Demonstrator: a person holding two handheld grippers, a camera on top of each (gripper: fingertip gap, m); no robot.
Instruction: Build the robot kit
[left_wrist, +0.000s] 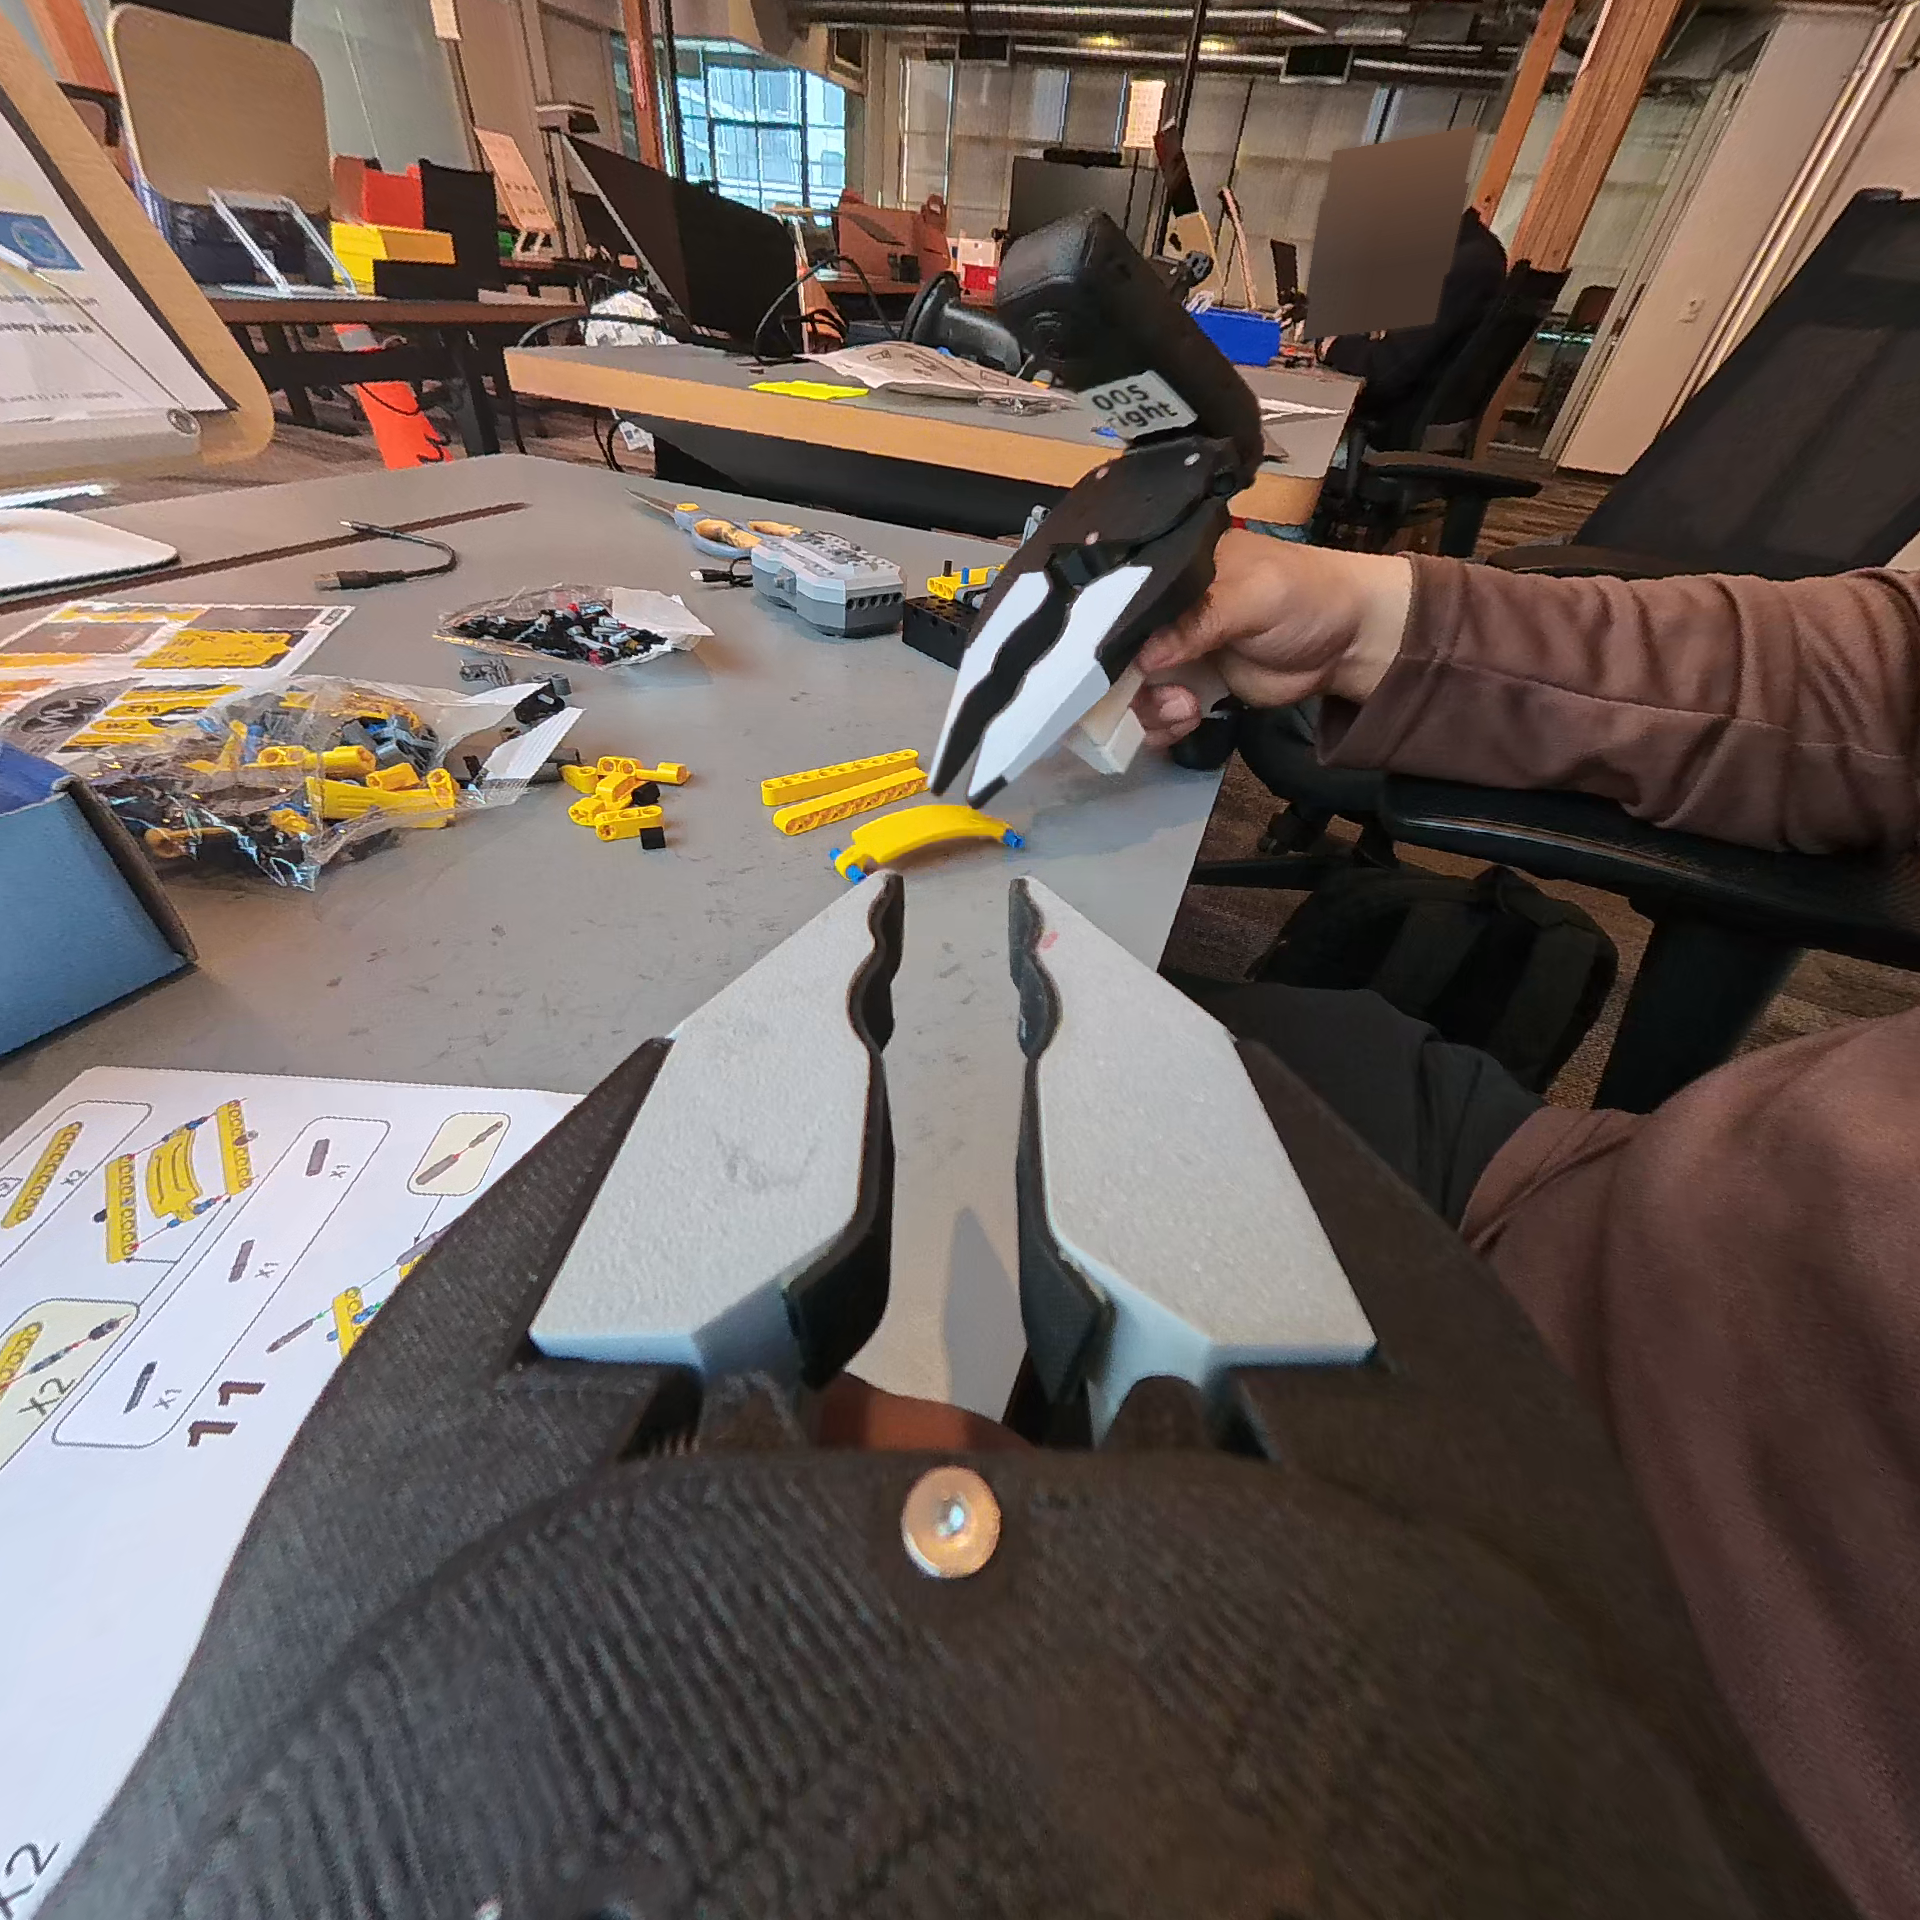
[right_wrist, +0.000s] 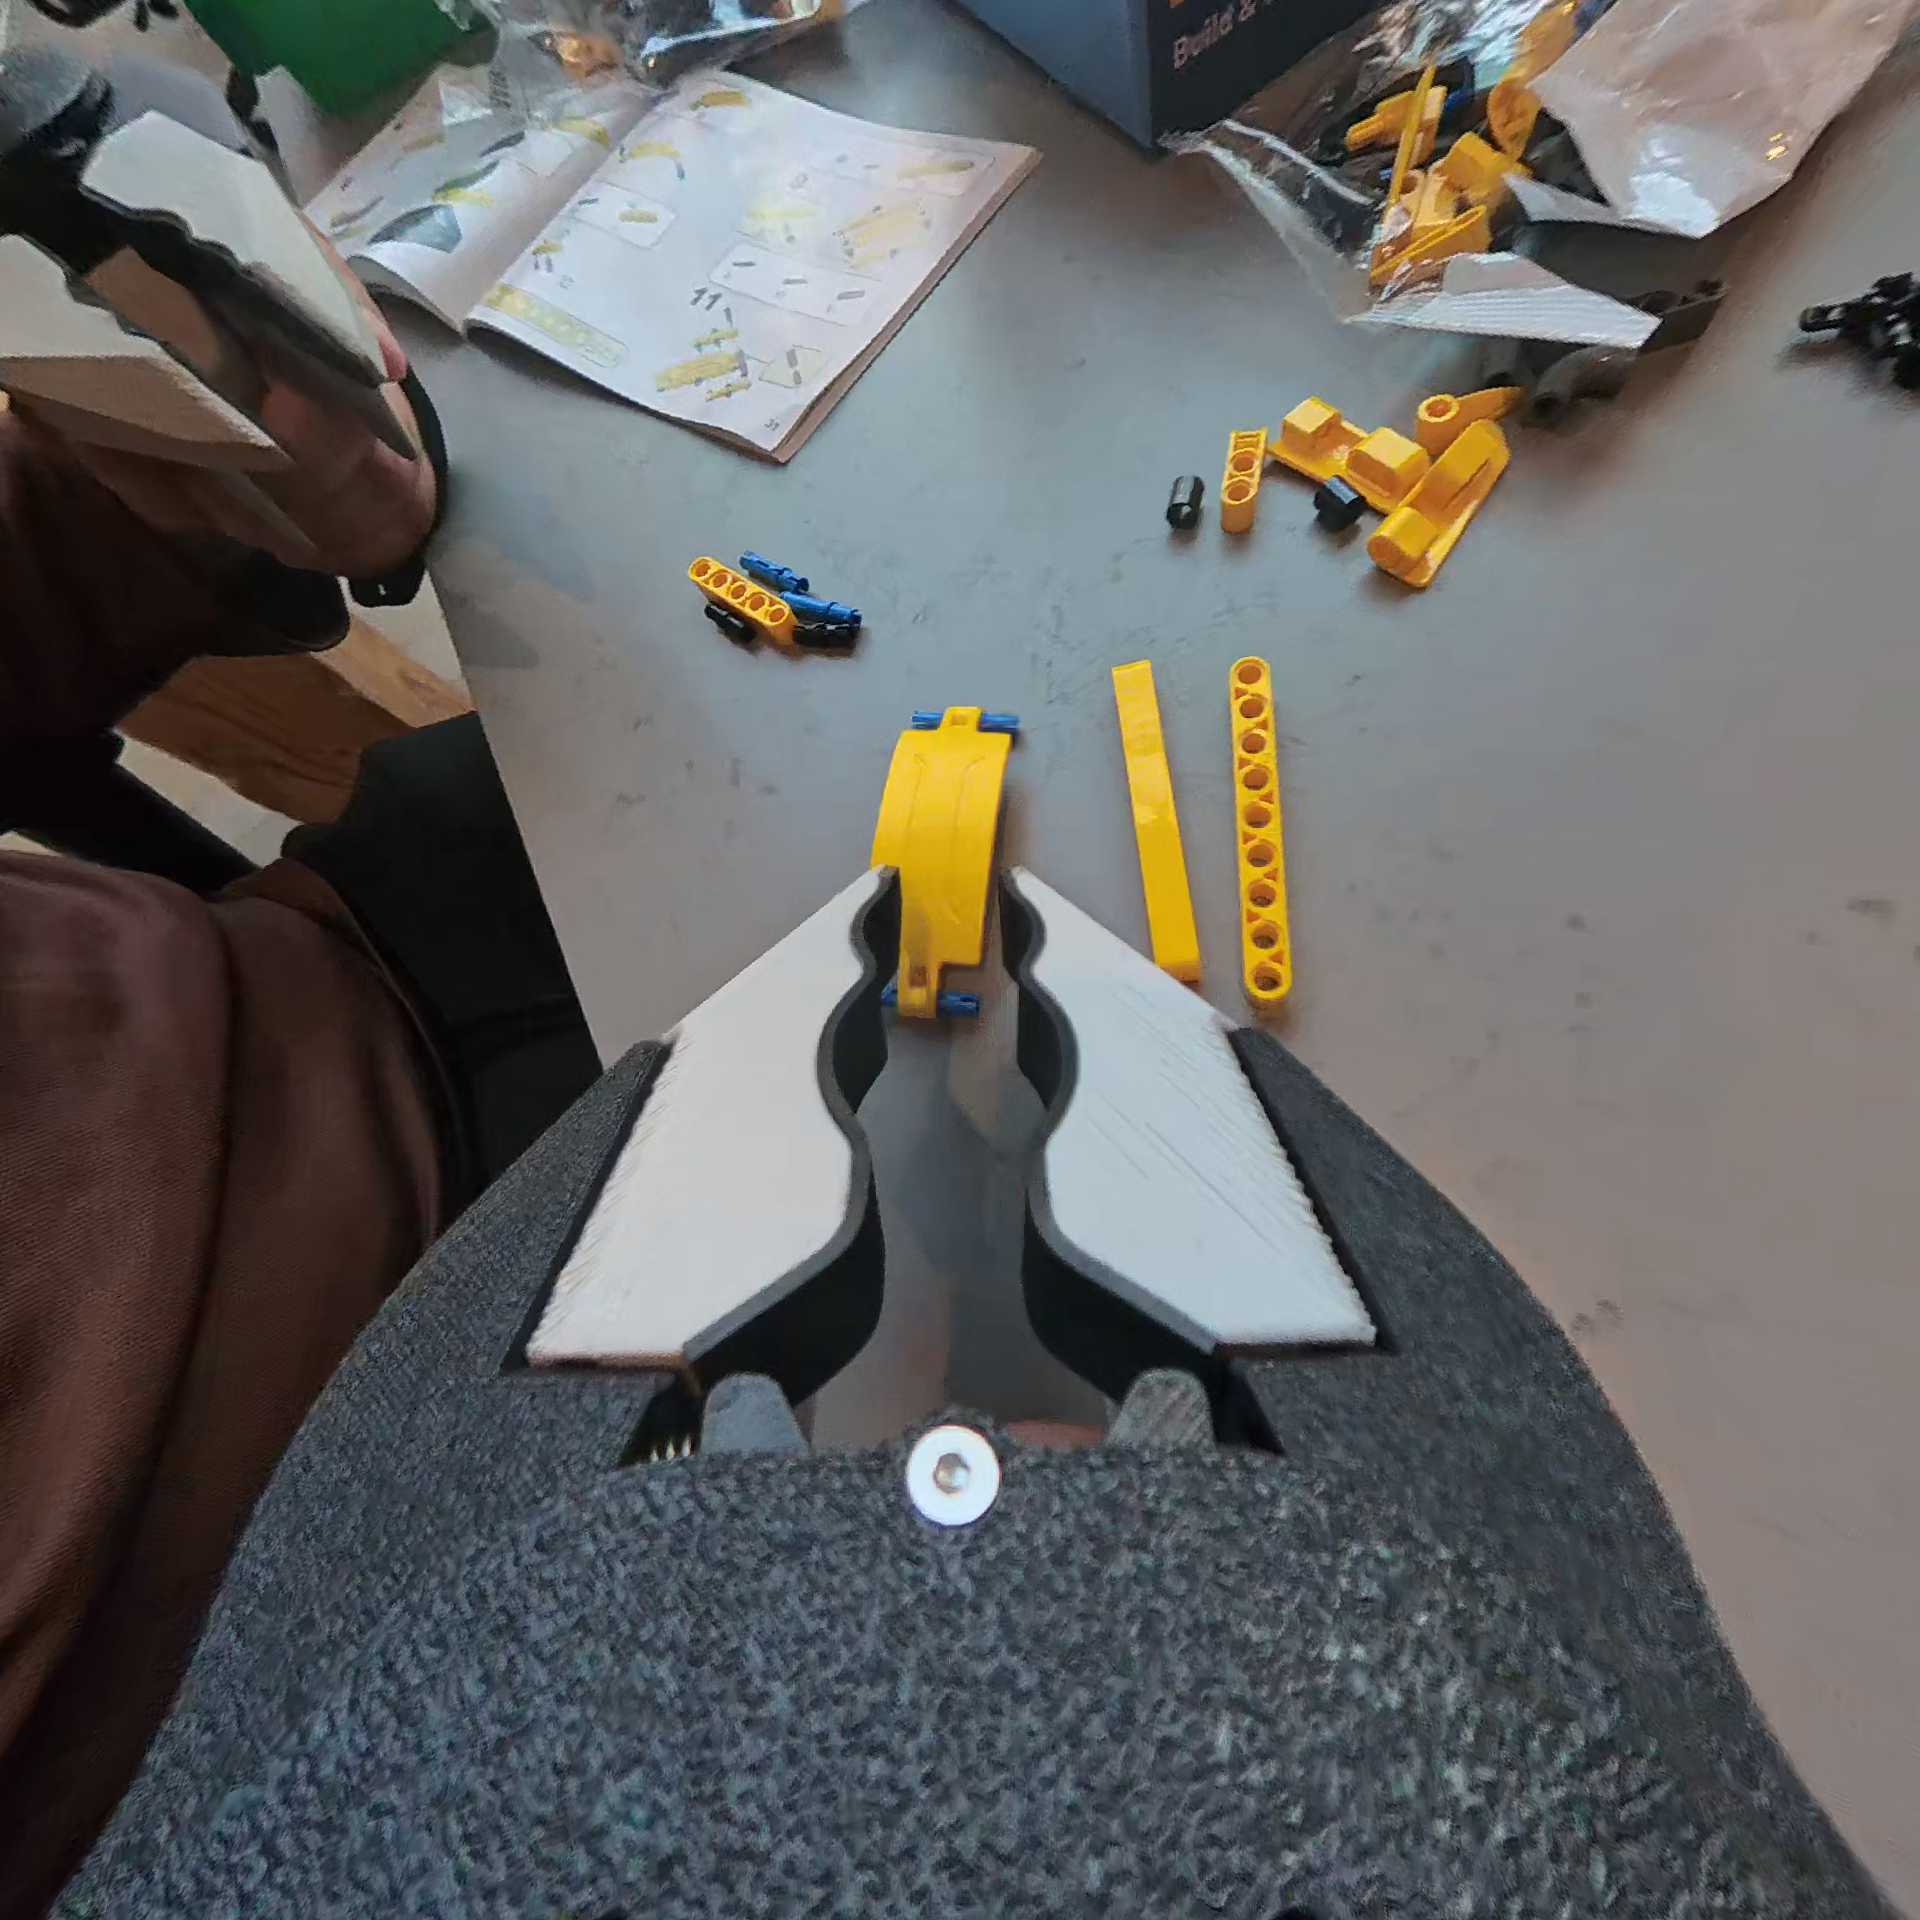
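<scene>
Right gripper (right_wrist: 940, 883) open, straddling curved yellow panel (right_wrist: 940, 831) on grey table (right_wrist: 1558, 1039); centre before squeezing. Left gripper (left_wrist: 956, 888) open, empty, nearby.

Two wrist cameras, both trained on the same patch of grey table (left_wrist: 499, 935).

The left wrist view is taken low and nearly level, across the table toward the room; the right wrist view is taken steeply downward, close. The curved yellow piece (left_wrist: 925, 833) (right_wrist: 940, 842) is shared by both.
</scene>
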